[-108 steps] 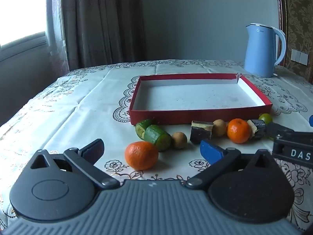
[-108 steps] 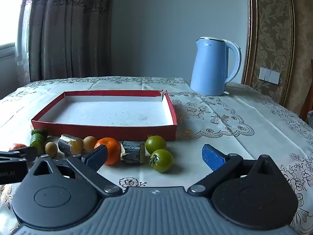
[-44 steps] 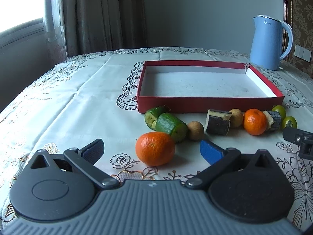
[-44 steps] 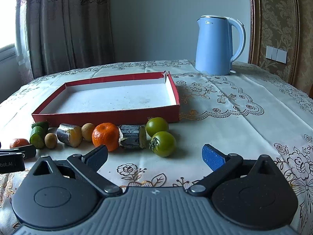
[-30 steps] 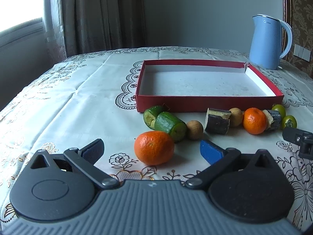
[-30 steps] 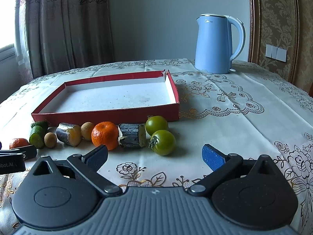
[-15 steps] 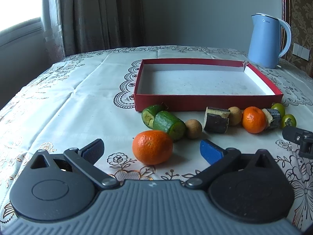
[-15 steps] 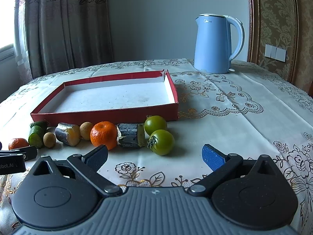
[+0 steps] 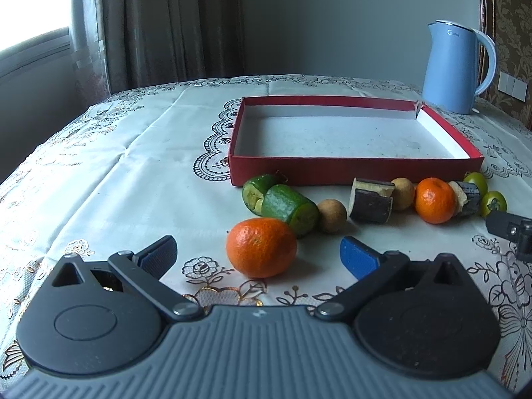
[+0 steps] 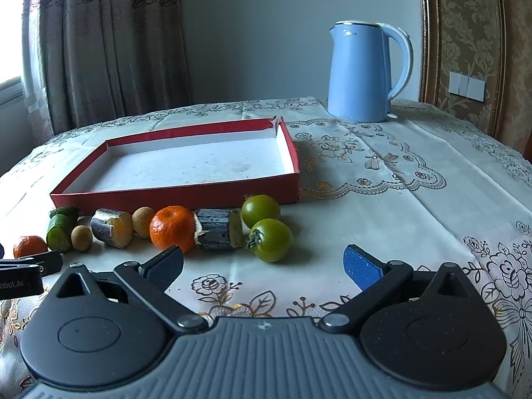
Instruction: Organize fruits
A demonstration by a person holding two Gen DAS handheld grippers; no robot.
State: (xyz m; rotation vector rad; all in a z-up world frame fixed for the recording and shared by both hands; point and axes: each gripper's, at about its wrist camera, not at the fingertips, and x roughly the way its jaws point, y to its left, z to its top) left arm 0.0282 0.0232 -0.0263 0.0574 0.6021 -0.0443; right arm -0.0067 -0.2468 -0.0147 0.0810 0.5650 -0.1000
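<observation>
Curtained daylight falls across a bench dressed in an embroidered cloth, as seen from the left wrist, where a shallow red tray is shown with nothing in it and a blue kettle is set behind it. Just short of the tray's near wall, a loose row of produce is laid out: two cut cucumber pieces, two small brown fruits, dark-skinned chunks and a mandarin. A second, nearer mandarin is framed between the fingers of the left hand-held gripper, which is held wide apart and grips nothing. From the right wrist, the same row is viewed from the other end, where two green tomatoes are found nearest the right hand-held gripper, likewise spread wide and empty, with the front tomato lined up between its fingers but not touched. No fruit has yet been placed in the tray. Round fruit could be nudged and sent rolling over the cloth if a finger is brought in off-centre, and neighbouring pieces touching one another could be knocked askew.
</observation>
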